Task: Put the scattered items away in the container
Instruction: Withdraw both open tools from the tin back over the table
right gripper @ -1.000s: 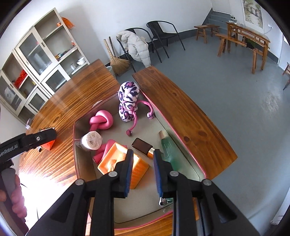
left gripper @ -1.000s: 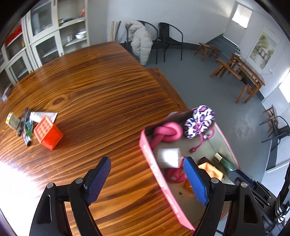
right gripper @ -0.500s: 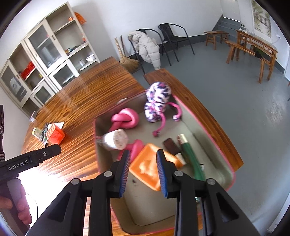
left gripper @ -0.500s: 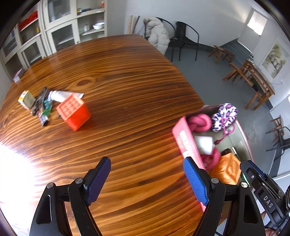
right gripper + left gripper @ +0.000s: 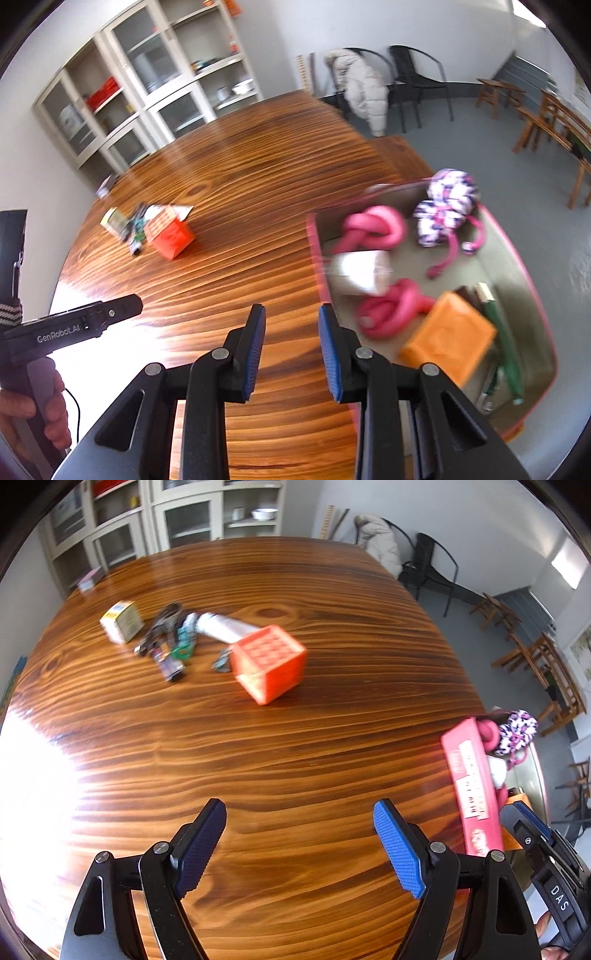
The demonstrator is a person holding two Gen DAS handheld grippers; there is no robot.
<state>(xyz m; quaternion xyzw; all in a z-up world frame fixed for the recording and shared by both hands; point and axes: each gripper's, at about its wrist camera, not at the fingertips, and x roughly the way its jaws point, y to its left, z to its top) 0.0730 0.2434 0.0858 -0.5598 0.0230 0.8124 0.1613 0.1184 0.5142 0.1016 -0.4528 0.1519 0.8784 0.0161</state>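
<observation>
An orange cube (image 5: 267, 662) lies on the wooden table (image 5: 295, 757) with a white tube (image 5: 221, 627), a small yellow-white box (image 5: 122, 621) and several small dark items (image 5: 166, 642) behind it. The pink-walled container (image 5: 524, 295) sits at the table's right edge, holding pink knotted ropes, a patterned pouch, a white roll, an orange block and a green tube. My left gripper (image 5: 299, 843) is open and empty above bare table, well short of the cube. My right gripper (image 5: 291, 347) is partly open and empty, over the table just left of the container wall.
The scattered pile also shows in the right wrist view, with the cube (image 5: 170, 236) far left. Glare washes out the table's left side (image 5: 33, 775). Cabinets (image 5: 147, 92), chairs (image 5: 413, 81) and a wooden bench stand beyond the table.
Both grippers swung left, away from the container and toward the scattered pile. The right gripper's jaws opened wider. The cube now sits nearer the left view's centre.
</observation>
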